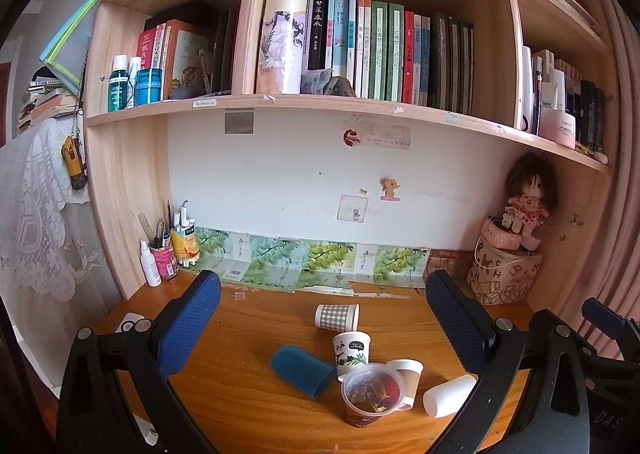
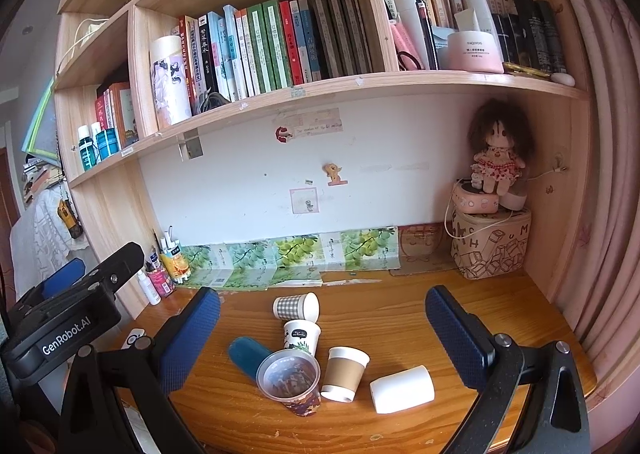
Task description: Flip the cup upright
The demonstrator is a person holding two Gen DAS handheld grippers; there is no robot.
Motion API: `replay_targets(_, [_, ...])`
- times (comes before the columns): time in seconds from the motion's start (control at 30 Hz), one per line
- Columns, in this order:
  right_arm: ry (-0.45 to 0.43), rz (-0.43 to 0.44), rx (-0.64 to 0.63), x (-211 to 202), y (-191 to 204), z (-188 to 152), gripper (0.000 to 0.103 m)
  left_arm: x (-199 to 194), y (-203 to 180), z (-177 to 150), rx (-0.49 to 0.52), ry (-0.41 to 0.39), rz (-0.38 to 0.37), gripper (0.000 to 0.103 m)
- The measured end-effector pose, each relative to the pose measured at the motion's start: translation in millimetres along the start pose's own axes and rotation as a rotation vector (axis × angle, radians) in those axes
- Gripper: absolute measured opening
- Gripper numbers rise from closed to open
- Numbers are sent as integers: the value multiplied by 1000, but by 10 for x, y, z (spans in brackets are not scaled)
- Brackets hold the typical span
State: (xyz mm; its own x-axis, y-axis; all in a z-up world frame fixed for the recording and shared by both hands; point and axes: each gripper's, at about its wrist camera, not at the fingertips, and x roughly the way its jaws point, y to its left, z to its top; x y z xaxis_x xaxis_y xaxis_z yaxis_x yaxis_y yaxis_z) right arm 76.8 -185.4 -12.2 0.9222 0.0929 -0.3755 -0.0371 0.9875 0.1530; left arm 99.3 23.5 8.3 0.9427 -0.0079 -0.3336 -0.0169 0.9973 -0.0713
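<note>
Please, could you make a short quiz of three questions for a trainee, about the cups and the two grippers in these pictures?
1. True or false: the white cup lies on its side.
2. Which cup stands upright? A) the teal cup B) the panda cup C) the checked cup
3. Fill in the missing word: the left hand-held gripper and the right hand-held gripper are both ___ and hold nothing.

Key: 1 true; 2 B; 3 open.
</note>
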Motion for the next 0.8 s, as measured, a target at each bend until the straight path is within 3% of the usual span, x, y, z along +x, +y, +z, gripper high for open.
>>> replay_targets(0.8, [22, 19, 23, 76, 18, -29, 103, 59, 4, 9, 13, 19, -12, 103])
